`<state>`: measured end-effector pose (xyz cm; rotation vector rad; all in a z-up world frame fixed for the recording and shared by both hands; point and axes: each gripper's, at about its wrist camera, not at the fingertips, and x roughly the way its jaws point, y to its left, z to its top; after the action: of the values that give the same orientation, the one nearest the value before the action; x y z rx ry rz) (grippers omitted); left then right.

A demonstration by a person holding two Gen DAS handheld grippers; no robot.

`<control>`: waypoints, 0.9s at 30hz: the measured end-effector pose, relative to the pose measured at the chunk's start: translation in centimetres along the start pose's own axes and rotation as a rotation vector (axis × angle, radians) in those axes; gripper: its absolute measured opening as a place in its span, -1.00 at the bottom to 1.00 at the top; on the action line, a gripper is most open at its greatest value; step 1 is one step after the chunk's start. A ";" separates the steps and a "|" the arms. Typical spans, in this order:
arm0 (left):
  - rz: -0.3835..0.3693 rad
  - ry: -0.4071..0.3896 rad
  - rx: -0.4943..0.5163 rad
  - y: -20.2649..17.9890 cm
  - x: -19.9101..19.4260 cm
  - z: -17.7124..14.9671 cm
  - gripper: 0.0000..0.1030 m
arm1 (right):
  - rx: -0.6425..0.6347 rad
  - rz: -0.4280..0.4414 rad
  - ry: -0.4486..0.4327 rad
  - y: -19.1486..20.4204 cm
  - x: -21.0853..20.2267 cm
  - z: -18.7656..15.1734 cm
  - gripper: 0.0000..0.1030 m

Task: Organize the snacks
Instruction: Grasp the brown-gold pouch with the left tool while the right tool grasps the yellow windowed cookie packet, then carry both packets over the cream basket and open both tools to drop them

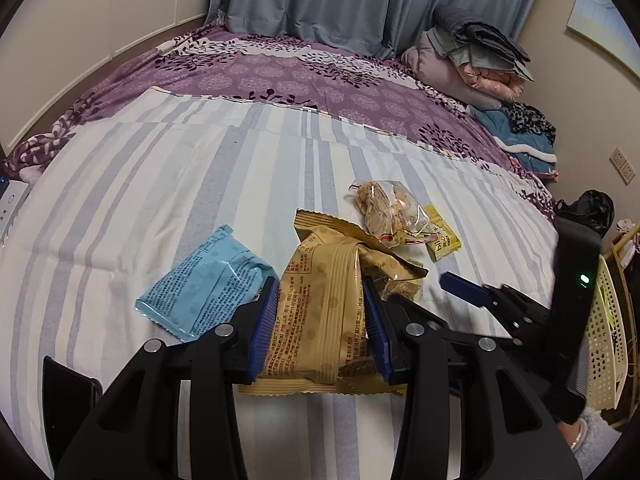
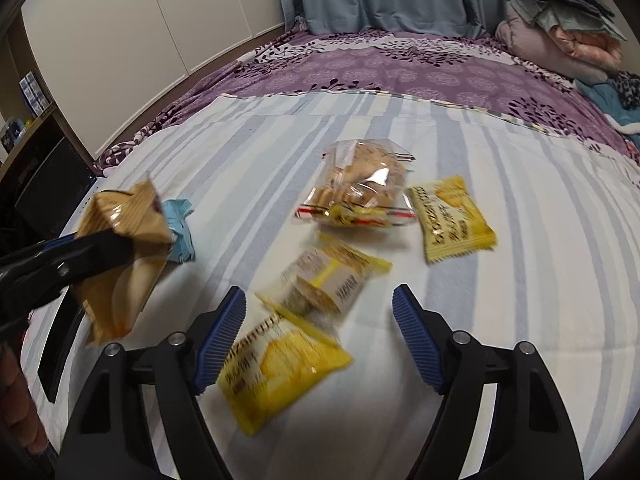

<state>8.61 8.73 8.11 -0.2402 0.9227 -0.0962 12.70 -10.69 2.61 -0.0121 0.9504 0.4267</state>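
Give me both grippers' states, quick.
Left gripper: shut on the tan snack packet.
Right gripper: open, holding nothing, above yellow packets.

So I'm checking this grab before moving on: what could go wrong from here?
1. The left tongs pinch two tan packets at once; the back one sits loosely and may slip out.
2. The right tongs, open, straddle both a yellow packet and a clear-window packet overlapping it, so closing might catch both or skew one.
3. The right-wrist view is blurred, so aim could be off.
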 end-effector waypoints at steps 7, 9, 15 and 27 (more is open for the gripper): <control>0.014 -0.006 -0.016 1.2 -0.7 -0.2 -0.17 | 0.008 -0.056 0.032 0.4 2.6 1.0 0.01; 0.017 -0.004 -0.020 1.4 -0.8 -0.3 -0.17 | -0.006 -0.079 0.025 0.5 2.6 0.9 -0.09; 0.011 -0.004 -0.024 1.7 -0.9 -0.4 -0.17 | -0.003 -0.074 0.023 -0.1 1.8 0.3 -0.25; -0.014 -0.015 0.000 -0.4 -1.6 -0.8 -0.17 | 0.059 -0.043 -0.006 -2.4 -2.6 -1.9 -0.27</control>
<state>6.99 8.53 9.01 -0.2470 0.9058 -0.1076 10.75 -14.11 3.09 0.0226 0.9550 0.3587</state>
